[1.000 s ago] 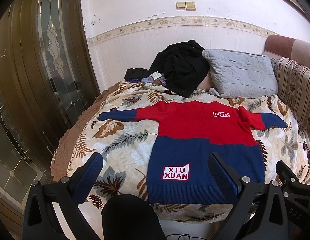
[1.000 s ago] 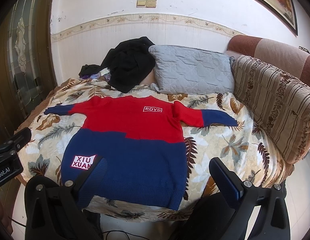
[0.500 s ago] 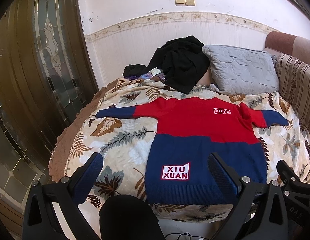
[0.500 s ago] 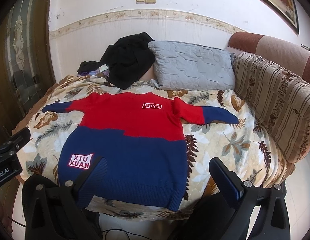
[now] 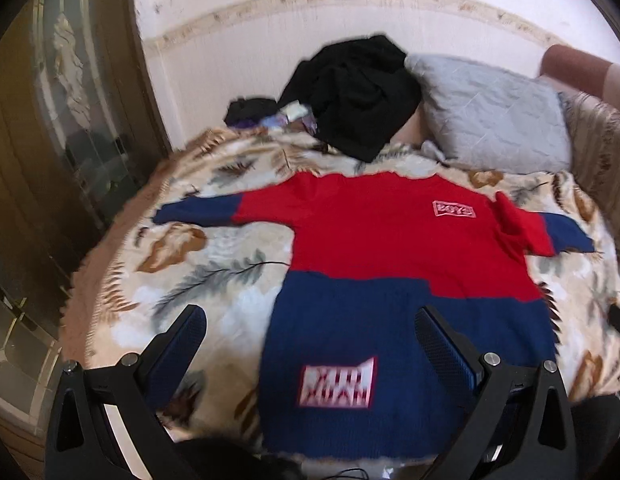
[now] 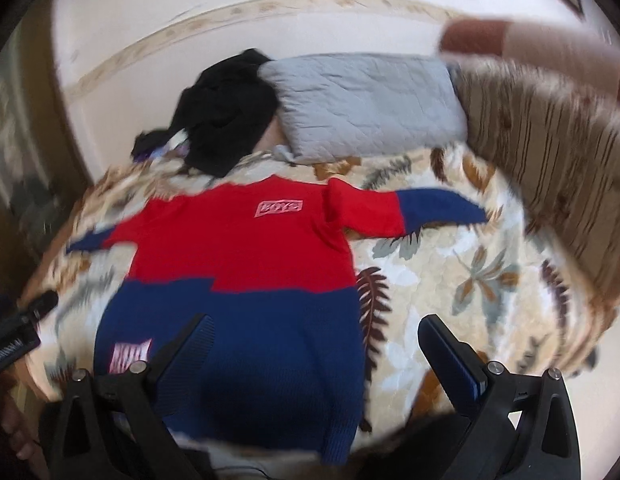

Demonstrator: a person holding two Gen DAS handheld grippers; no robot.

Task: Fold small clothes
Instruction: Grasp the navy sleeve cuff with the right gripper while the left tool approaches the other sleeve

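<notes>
A small red and navy sweater [image 5: 390, 272] lies flat, face up, on a leaf-patterned bed cover [image 5: 213, 280], sleeves spread to both sides, hem toward me. It also shows in the right wrist view [image 6: 245, 264]. My left gripper [image 5: 310, 328] is open and empty, held above the hem's left part near the white logo patch [image 5: 337, 382]. My right gripper [image 6: 316, 332] is open and empty above the hem's right side. The left gripper's body [image 6: 13, 328] shows at the left edge of the right wrist view.
A grey pillow [image 5: 494, 116] and a heap of black clothes [image 5: 350, 92] lie at the head of the bed. A striped sofa back [image 6: 558, 160] runs along the right. A dark glazed door [image 5: 69, 120] stands at the left.
Both grippers have moved forward and lower toward the sweater's hem, which looms larger; both views are now motion-blurred. The sweater has not moved. Both grippers stay open.
</notes>
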